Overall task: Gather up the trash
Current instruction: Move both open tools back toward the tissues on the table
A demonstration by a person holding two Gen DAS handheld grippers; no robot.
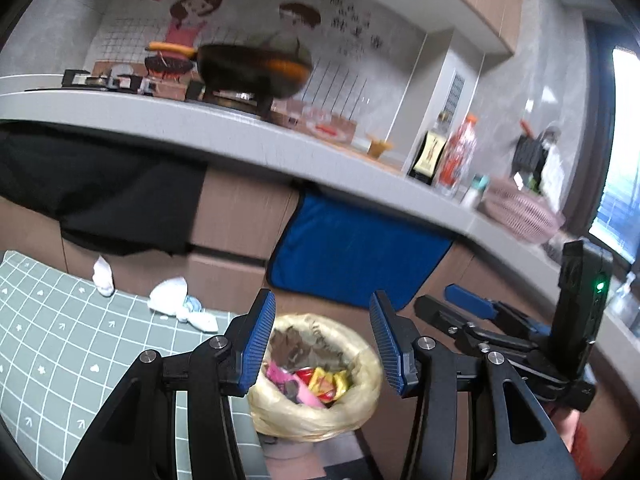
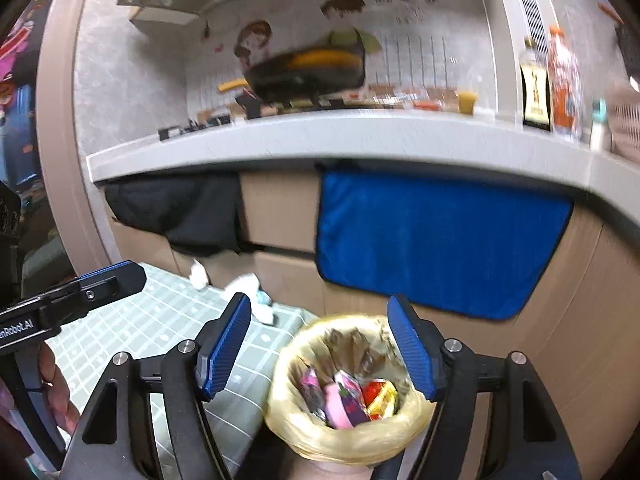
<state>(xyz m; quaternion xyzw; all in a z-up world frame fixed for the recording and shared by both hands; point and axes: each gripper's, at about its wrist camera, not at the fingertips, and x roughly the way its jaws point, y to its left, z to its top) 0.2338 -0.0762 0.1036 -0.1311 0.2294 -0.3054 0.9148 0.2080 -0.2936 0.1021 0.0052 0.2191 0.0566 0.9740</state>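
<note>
Two grippers, both mine, both with jaws spread wide and nothing between their ribbed blue pads. My left gripper hangs above and short of the trash bin, and my right gripper does the same from the other side; neither touches it. The bin is round, lined with a crinkled, pale yellow plastic bag rolled thick over the rim. Inside lie glossy wrappers: pink, purple, red and yellow, over a brown crumpled layer; blur keeps me from counting them.

To the left of the bin lies a grey-green mat with a white grid and small white shapes. On its far edge, against the cabinet, lie two pieces of crumpled white tissue, soft and lumpy, one small and one larger with a touch of blue.

Beyond, one blue cloth and one black cloth hang from the grey counter. On top stand one dark wok, two bottles and one pink woven basket.
</note>
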